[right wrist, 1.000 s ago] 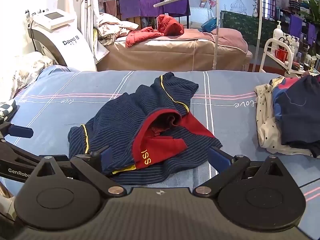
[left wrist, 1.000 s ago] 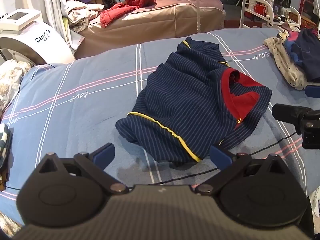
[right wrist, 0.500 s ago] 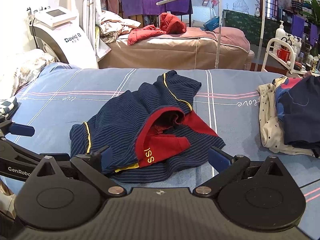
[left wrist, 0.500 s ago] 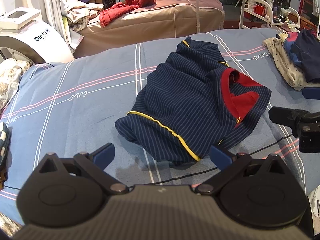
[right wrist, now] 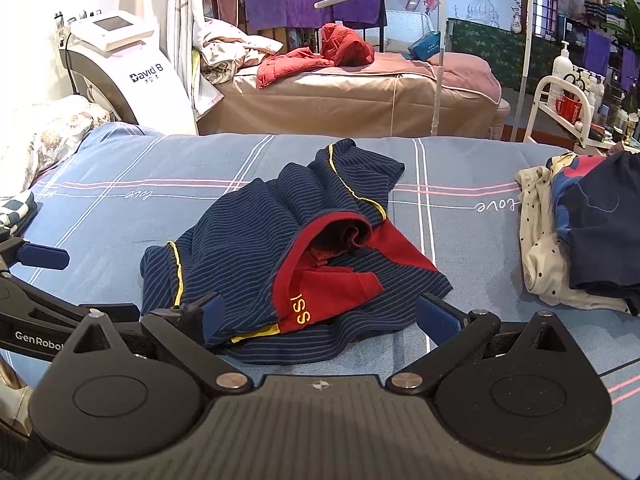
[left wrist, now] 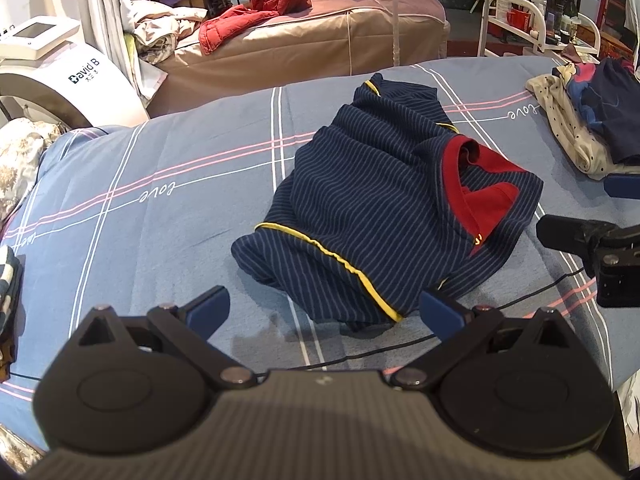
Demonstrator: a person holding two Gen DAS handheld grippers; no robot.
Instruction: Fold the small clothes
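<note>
My right gripper [right wrist: 320, 312] has drifted a touch to the right: the striped navy shirt [right wrist: 256, 240] sits slightly further left between my right jaws than it did a second ago, and its near hem now tucks right against my left fingertip [right wrist: 210, 314]. In my left gripper's [left wrist: 322, 310] view the shirt [left wrist: 380, 216] has slid a little lower and closer to the jaws, its yellow-edged hem just ahead of them. My right gripper, seen beyond my left jaws' right side [left wrist: 592, 240], has crept slightly downward and outward. The shirt keeps the same crumple; both sets of jaws gape as wide as before.
</note>
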